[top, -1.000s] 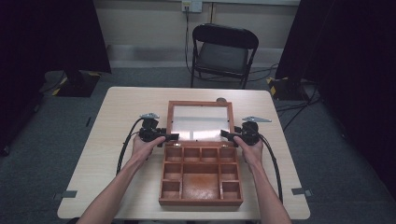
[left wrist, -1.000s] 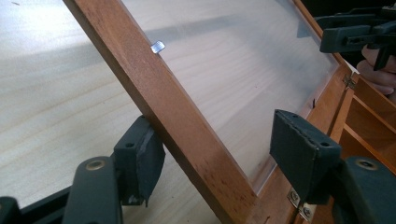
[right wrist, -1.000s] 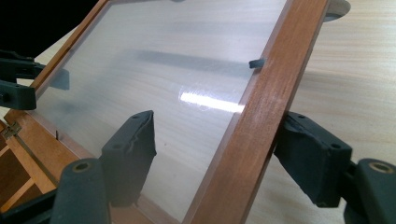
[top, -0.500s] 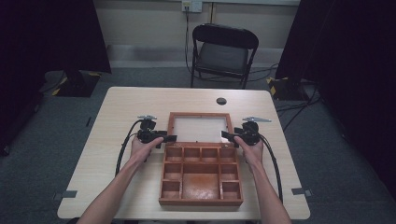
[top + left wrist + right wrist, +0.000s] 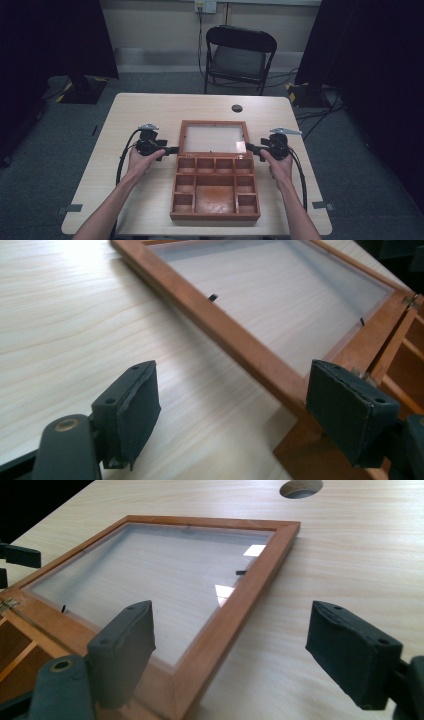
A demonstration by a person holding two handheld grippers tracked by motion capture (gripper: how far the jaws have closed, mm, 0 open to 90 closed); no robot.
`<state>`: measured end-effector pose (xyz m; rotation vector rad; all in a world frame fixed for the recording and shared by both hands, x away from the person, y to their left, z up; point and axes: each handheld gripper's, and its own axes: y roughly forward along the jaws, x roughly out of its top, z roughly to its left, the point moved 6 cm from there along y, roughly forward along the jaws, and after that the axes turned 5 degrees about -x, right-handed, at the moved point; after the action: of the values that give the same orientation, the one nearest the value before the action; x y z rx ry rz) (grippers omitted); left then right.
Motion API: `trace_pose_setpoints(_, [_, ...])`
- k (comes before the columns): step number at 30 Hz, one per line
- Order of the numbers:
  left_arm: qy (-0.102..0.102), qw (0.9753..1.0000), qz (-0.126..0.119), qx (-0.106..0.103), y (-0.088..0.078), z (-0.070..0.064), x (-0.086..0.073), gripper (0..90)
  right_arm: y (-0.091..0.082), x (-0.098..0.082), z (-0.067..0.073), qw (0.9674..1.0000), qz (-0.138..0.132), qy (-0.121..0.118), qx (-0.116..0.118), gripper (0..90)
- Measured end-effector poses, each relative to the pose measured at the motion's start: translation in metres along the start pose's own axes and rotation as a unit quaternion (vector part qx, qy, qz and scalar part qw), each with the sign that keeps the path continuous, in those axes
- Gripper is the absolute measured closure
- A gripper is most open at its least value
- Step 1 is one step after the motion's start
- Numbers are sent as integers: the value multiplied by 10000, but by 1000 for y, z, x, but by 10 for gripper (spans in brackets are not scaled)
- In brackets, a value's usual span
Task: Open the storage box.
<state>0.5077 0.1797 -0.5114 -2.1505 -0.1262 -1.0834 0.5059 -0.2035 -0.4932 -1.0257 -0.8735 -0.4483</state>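
A wooden box [image 5: 215, 216] with several compartments sits at the table's middle. Its glass-paned lid [image 5: 214, 123] lies flat on the table behind it. My left gripper [image 5: 172, 149] stands open just off the lid's left edge, and my right gripper [image 5: 250, 146] stands open just off its right edge. Both pairs of jaws have just been opening. In the left gripper view the lid's frame [image 5: 235, 335] runs between the wide jaws of the left gripper [image 5: 239, 410], untouched. In the right gripper view the lid's corner [image 5: 240, 615] lies between the parted jaws of the right gripper [image 5: 235, 655], with no pad on it.
A round cable hole [image 5: 237, 108] is in the table behind the lid. A black folding chair [image 5: 240, 55] stands beyond the table's far edge. Bare tabletop [image 5: 125, 120] stretches to either side of the box. A brass hinge [image 5: 9, 602] joins lid and box.
The lid has gone from tilted up to lying flat on the table. Both grippers have let go of its sides and drawn outward, their jaws now wider.
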Motion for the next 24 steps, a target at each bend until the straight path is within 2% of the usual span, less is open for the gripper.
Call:
trace_pose_setpoints(5, [108,9999,6,102,-20,-1,-9,188,-18,-10,-5,9999,92,-85,-112,162])
trace_pose_setpoints(10, [95,9996,23,265,-39,-2,-20,180,-39,-23,-8,9992,244,-233,-230,156])
trace_pose_setpoints(12, [189,9993,96,307,-46,-4,-27,170,-47,-32,-10,9984,318,-303,-364,156])
trace_pose_setpoints(14, [250,9988,115,405,-53,-6,-34,169,-54,-40,-12,9976,442,-339,-400,156])
trace_pose_setpoints(17, [365,9969,274,634,-62,-5,-45,169,-69,-50,-17,9966,509,-370,-535,156])
trace_pose_setpoints(20, [477,9933,377,988,-67,1,-57,171,-79,-63,-24,9949,645,-322,-710,164])
trace_pose_setpoints(21, [489,9925,417,1036,-69,3,-62,182,-81,-69,-26,9945,682,-308,-733,164])
trace_pose_setpoints(22, [391,9934,393,1009,-68,5,-65,185,-81,-74,-29,9940,694,-297,-797,161])
trace_pose_setpoints(24, [321,9933,404,1037,-70,9,-71,185,-81,-83,-34,9913,822,-393,-950,157])
